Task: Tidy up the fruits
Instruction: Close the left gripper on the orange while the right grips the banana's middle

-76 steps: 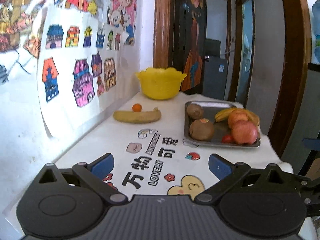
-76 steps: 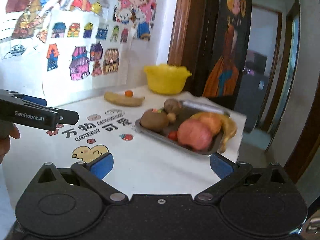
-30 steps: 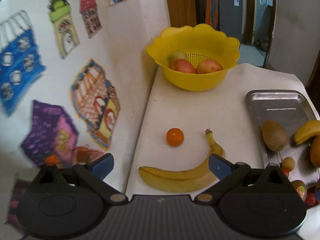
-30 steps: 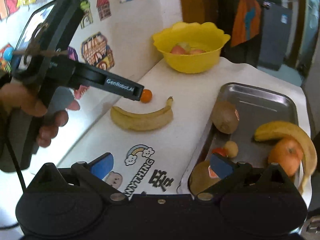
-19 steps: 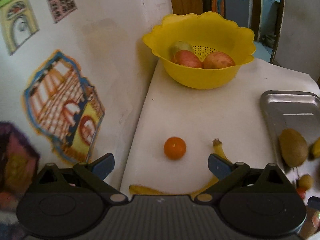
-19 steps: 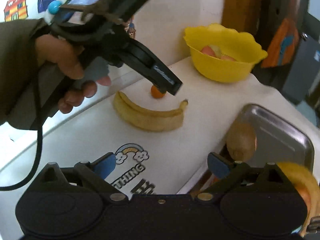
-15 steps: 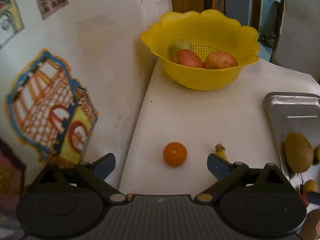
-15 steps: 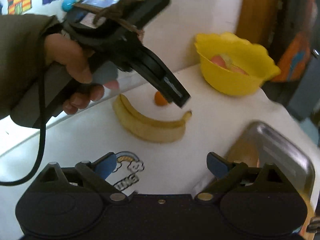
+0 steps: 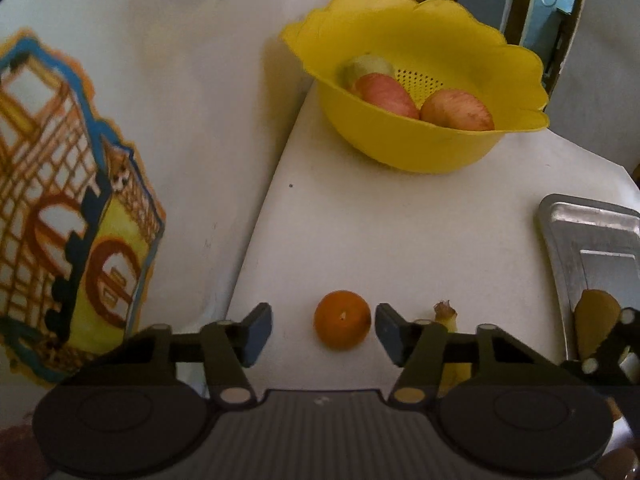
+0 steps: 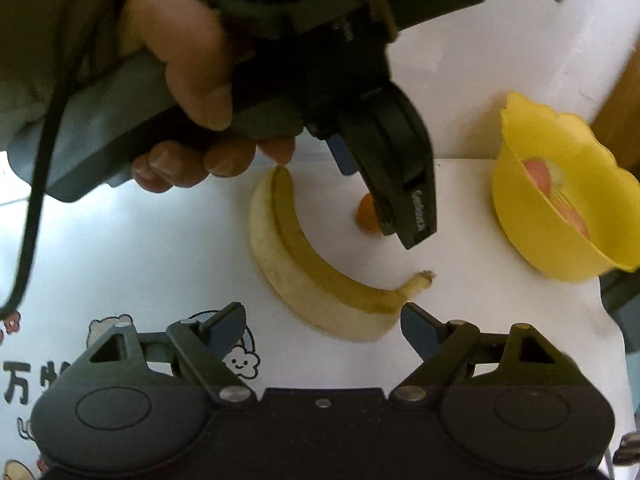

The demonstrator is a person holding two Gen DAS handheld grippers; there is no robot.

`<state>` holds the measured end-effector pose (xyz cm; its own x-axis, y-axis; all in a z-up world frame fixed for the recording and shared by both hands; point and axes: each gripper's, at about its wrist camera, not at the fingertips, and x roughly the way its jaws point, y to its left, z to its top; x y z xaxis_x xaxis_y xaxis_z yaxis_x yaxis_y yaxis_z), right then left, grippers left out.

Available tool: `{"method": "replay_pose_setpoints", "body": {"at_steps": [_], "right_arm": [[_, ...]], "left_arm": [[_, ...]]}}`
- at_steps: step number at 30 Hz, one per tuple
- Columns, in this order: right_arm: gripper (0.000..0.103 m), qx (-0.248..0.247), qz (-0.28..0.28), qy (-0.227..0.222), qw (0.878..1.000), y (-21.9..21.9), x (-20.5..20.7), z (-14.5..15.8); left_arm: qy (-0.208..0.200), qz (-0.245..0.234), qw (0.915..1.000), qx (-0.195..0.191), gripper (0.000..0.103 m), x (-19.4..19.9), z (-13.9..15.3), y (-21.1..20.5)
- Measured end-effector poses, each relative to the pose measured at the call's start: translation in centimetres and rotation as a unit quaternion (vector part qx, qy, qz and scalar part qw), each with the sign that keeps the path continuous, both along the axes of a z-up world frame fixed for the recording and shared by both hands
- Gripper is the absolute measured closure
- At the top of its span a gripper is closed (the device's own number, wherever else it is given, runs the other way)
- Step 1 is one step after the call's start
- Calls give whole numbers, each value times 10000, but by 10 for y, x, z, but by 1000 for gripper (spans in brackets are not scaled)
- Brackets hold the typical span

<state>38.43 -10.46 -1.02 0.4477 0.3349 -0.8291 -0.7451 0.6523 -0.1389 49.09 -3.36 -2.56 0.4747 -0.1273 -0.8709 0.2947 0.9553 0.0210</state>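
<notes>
Orange, the small tangerine (image 9: 342,325) sits on the tabletop (image 9: 400,232) between the left gripper (image 9: 320,330) jaws, which have just been closing but don't yet press it. Centre it, then squeeze gently. Right gripper (image 10: 322,330) jaws, also closing, straddle the banana (image 10: 316,280), ungripped.

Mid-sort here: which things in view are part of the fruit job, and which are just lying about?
Job:
tangerine, between the left gripper pads, which have been closing
banana, ahead of the right gripper
yellow bowl holding apples
metal tray

Lying about:
wall drawing
printed tablecloth
</notes>
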Motion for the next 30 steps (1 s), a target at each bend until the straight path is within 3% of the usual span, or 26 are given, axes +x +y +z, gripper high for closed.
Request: {"method": "replay_pose_setpoints", "body": {"at_steps": [4, 7, 8, 18, 30], "right_arm": [[19, -68, 317, -4, 9995, 8, 6, -6], [20, -116, 453, -21, 9989, 12, 12, -9], [21, -124, 465, -10, 9988, 13, 14, -9], [30, -321, 159, -5, 9994, 8, 6, -3], [31, -286, -955, 148, 9949, 5, -12, -1]], "left_arm": [[172, 57, 9997, -173, 50, 2, -2, 4], [277, 34, 9993, -256, 61, 4, -6, 2], [304, 33, 9991, -299, 69, 2, -6, 2], [274, 457, 9982, -260, 70, -2, -3, 10], [-149, 757, 9961, -430, 70, -33, 28, 29]]}}
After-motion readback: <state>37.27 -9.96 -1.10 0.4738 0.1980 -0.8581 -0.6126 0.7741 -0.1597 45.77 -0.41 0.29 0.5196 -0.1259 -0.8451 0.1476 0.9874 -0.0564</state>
